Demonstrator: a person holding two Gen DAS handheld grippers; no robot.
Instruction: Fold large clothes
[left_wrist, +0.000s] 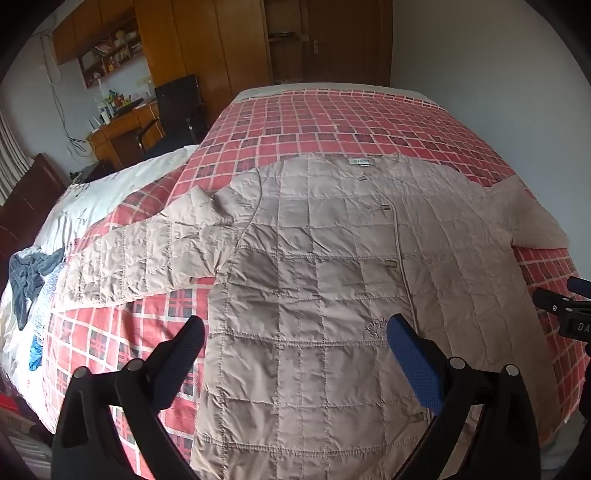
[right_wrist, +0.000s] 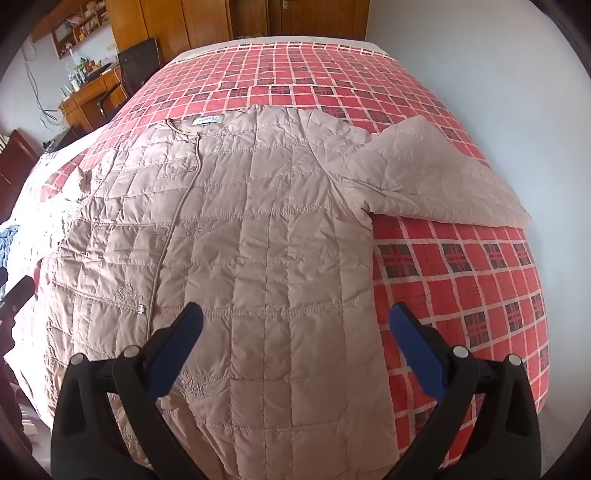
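A large beige quilted coat (left_wrist: 332, 266) lies flat, front up and buttoned, on a red plaid bedspread (left_wrist: 332, 118). Its collar points to the far end of the bed and both sleeves spread sideways. In the left wrist view, my left gripper (left_wrist: 295, 332) hovers open above the coat's lower left part, holding nothing. The right gripper's tip (left_wrist: 569, 306) shows at the right edge. In the right wrist view, the coat (right_wrist: 258, 240) fills the middle, and its right sleeve (right_wrist: 424, 177) lies out to the right. My right gripper (right_wrist: 295, 321) hangs open over the coat's lower right edge.
A white duvet (left_wrist: 110, 192) with a grey cloth (left_wrist: 29, 277) lies at the left of the bed. A wooden desk (left_wrist: 122, 125), a dark chair (left_wrist: 177, 107) and wardrobes (left_wrist: 207, 44) stand beyond. A white wall (left_wrist: 498, 66) borders the bed's right side.
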